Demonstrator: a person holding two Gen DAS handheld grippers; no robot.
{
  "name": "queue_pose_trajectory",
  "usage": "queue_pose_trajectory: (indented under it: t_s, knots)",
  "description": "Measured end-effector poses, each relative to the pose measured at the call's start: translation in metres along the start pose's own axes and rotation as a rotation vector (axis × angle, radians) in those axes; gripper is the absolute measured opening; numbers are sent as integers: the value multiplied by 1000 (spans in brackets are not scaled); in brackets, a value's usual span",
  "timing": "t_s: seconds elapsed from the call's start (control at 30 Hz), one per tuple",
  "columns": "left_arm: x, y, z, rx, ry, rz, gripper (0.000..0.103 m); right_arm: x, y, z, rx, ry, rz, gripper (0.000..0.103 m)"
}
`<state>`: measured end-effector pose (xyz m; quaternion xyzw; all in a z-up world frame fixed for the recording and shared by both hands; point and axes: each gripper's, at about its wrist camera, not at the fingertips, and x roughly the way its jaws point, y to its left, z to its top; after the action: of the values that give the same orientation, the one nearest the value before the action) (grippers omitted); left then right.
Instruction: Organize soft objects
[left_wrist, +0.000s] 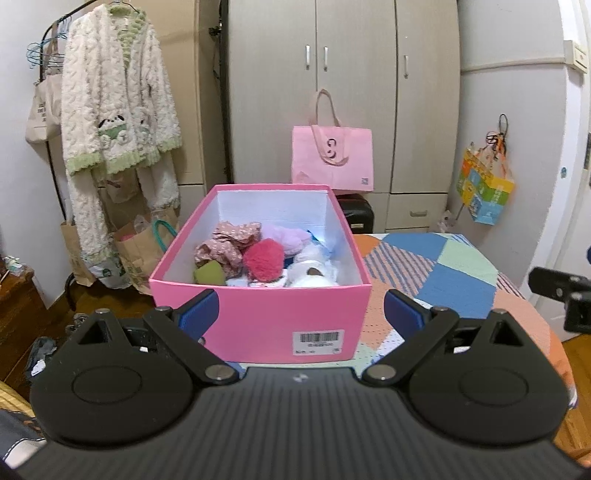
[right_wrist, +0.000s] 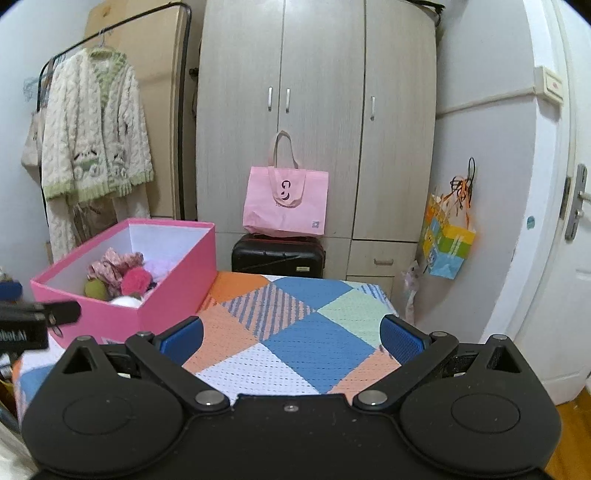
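A pink cardboard box (left_wrist: 280, 317) stands on a patchwork quilt (left_wrist: 454, 273). It holds several soft things: a red fluffy pompom (left_wrist: 263, 259), a floral pink cloth (left_wrist: 229, 245), a lilac fluffy piece (left_wrist: 286, 236), a green piece (left_wrist: 209, 274) and a white plush (left_wrist: 314, 271). My left gripper (left_wrist: 301, 312) is open and empty, just in front of the box's near wall. In the right wrist view the box (right_wrist: 173, 284) is at the left, and my right gripper (right_wrist: 291, 338) is open and empty over the quilt (right_wrist: 295, 332).
A wardrobe (right_wrist: 317, 110) stands behind, with a pink tote bag (right_wrist: 286, 201) on a black suitcase (right_wrist: 279, 260). A fluffy robe (left_wrist: 118, 99) hangs on a rack at the left above paper bags (left_wrist: 136, 251). A colourful gift bag (right_wrist: 447, 240) hangs by the door.
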<state>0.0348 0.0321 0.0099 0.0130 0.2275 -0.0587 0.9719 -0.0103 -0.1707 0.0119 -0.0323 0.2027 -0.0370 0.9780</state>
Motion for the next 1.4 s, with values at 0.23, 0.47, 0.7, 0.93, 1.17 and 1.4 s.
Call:
queue_pose_trajectory:
  t_s: [0.23, 0.47, 0.7, 0.93, 1.17, 1.4]
  knots:
    - [2, 0, -1, 16, -13, 24, 97, 2, 1, -3, 1, 4, 0, 103]
    - [3, -9, -6, 52, -50, 76, 97, 1, -1, -4, 7, -17, -14, 103]
    - [1, -11, -11, 42, -63, 43, 97, 0, -3, -5, 23, -25, -27, 103]
    - [2, -13, -14, 58, -63, 46, 97, 1, -1, -5, 24, -30, -26, 103]
    - [-3, -15, -14, 60, -75, 38, 97, -5, -2, -7, 44, -60, -16, 103]
    - [-7, -14, -14, 60, -91, 27, 103, -4, -5, -9, 62, -55, -22, 103]
